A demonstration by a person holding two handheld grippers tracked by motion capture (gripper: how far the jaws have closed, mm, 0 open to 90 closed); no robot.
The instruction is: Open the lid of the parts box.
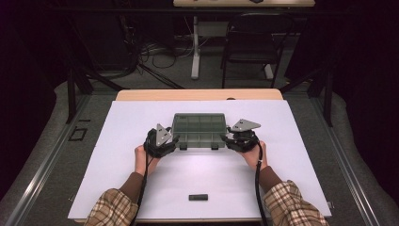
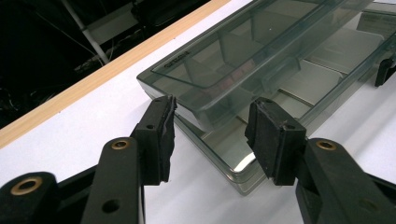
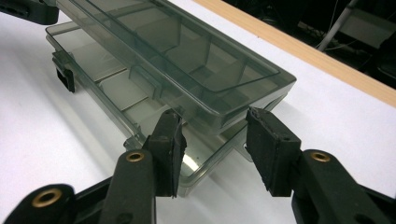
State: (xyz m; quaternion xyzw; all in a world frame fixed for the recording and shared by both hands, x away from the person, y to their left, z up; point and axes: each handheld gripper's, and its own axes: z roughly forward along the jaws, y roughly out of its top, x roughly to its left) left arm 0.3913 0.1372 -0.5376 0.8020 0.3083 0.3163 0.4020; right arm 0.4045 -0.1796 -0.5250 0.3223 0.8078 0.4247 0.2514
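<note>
High view: a smoky grey transparent compartment box (image 1: 199,130) lies near the middle of a white board (image 1: 117,155) that covers a wooden table (image 1: 141,94). The box's long axis runs left to right across the table. Its lid is partly raised, hinged along the far side, with the two latch tabs on the near edge facing the person. The left gripper (image 1: 162,142) sits at the box's left short end and the right gripper (image 1: 239,139) at its right short end, each held in a hand with a plaid sleeve behind it. A small dark rectangular object (image 1: 198,197) lies well apart from the box, near the board's front edge. Bare white board lies open on all sides of the box, widest in front.

Left gripper view: the two black jaws stand apart, straddling the box's near corner (image 2: 243,154). The raised lid (image 2: 243,51) lies between the pads; the right pad (image 2: 271,140) looks to touch the tray's edge, the left pad (image 2: 159,135) sits just beside the corner. Whether they press cannot be told.

Right gripper view: the jaws stand apart around the other corner (image 3: 205,154), the lid's edge (image 3: 233,84) just above and between them. The left pad (image 3: 168,149) overlaps the tray's rim; the right pad (image 3: 268,149) stands apart from it.
</note>
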